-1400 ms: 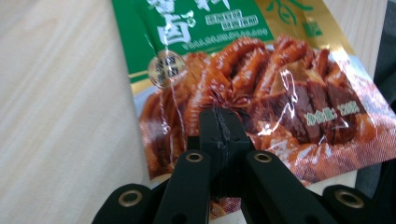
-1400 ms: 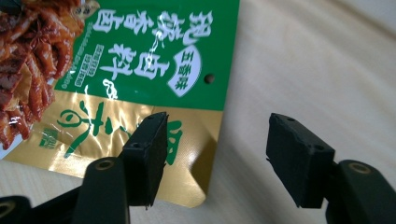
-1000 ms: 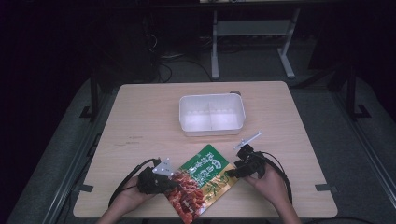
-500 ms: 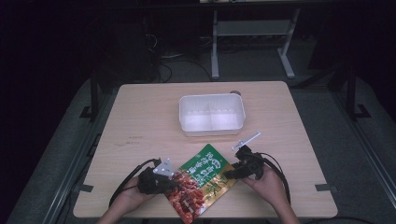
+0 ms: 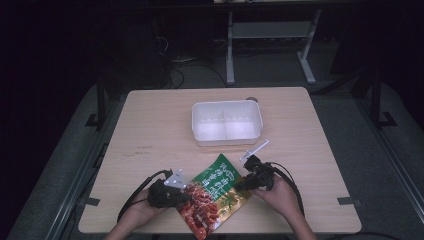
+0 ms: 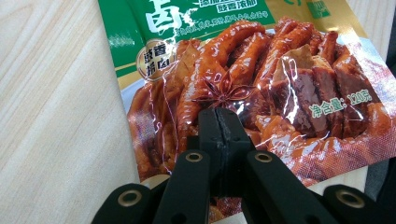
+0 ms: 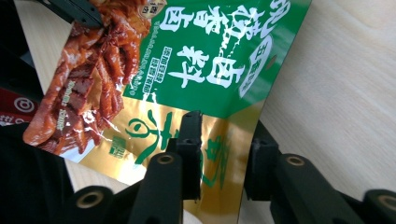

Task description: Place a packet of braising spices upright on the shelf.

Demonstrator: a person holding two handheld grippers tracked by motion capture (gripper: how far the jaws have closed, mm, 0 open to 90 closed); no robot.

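Note:
A green, gold and red snack packet (image 5: 214,192) printed with braised meat lies near the table's front edge. My left gripper (image 5: 172,195) is shut on its red end; in the left gripper view the jaws meet (image 6: 219,115) over the meat picture of the packet (image 6: 261,70). My right gripper (image 5: 246,184) is at the packet's gold edge. In the right gripper view its jaws (image 7: 224,133) stand apart, one over the packet's (image 7: 205,56) gold foil, the other beside the edge. The left gripper (image 7: 74,11) shows at the packet's far end.
A white, two-compartment plastic container (image 5: 227,121) stands at mid-table behind the packet, with a small dark round object (image 5: 251,99) at its far right corner. Bare wooden tabletop (image 5: 150,130) lies to the left and right. Cables trail from both grippers toward the front edge.
My right gripper has slid left onto the packet's gold edge. The left gripper and the packet have stayed almost still.

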